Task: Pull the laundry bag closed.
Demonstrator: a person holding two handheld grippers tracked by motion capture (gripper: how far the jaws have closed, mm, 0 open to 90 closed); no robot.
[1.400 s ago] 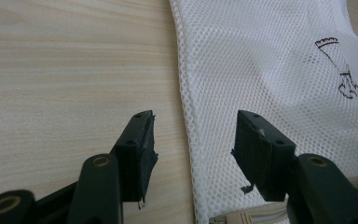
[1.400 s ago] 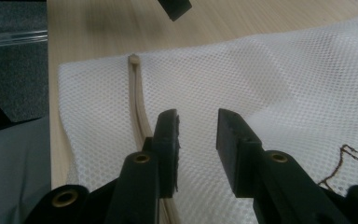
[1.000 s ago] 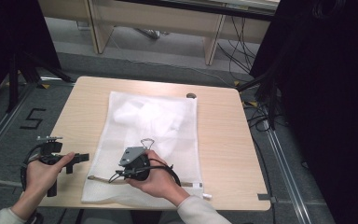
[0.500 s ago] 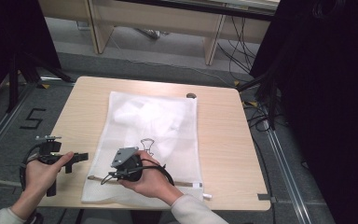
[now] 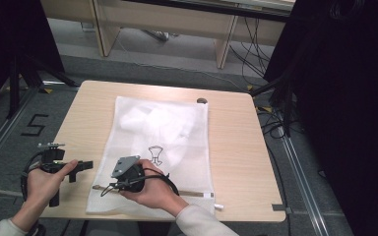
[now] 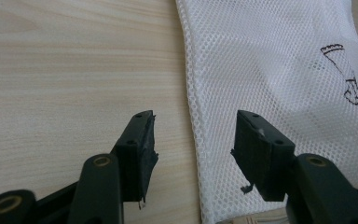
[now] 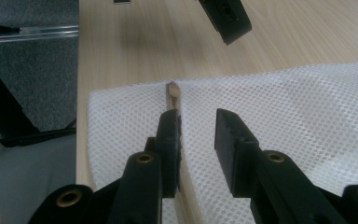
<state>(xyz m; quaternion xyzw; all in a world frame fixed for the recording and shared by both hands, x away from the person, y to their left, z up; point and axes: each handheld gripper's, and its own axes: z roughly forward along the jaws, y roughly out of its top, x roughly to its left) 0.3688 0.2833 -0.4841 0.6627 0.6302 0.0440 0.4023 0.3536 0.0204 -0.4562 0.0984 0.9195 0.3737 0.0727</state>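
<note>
The white mesh laundry bag (image 5: pixel 157 147) lies flat along the middle of the wooden table (image 5: pixel 236 147), its zipper edge (image 5: pixel 152 191) at the near end, just under the right gripper (image 5: pixel 112 183). That end is where the bag opens, which is likely why both tools gather there. The right gripper points leftward along the zipper, jaws partly apart and gripping nothing; their gap has just narrowed a little, with mesh beneath them but no fold pinched.

The left gripper (image 5: pixel 86 166) hovers over bare wood just left of the bag, jaws wide and empty, seemingly waiting to steady the side edge.

The right gripper view gives what the high view cannot: a tan zipper end (image 7: pixel 173 88) just ahead of the left-hand jaw, the seam running back beneath it. The left gripper view shows the bag's stitched side hem (image 6: pixel 193 116) between its jaws and a small black printed emblem (image 6: pixel 347 77) beyond the right-hand one.
</note>
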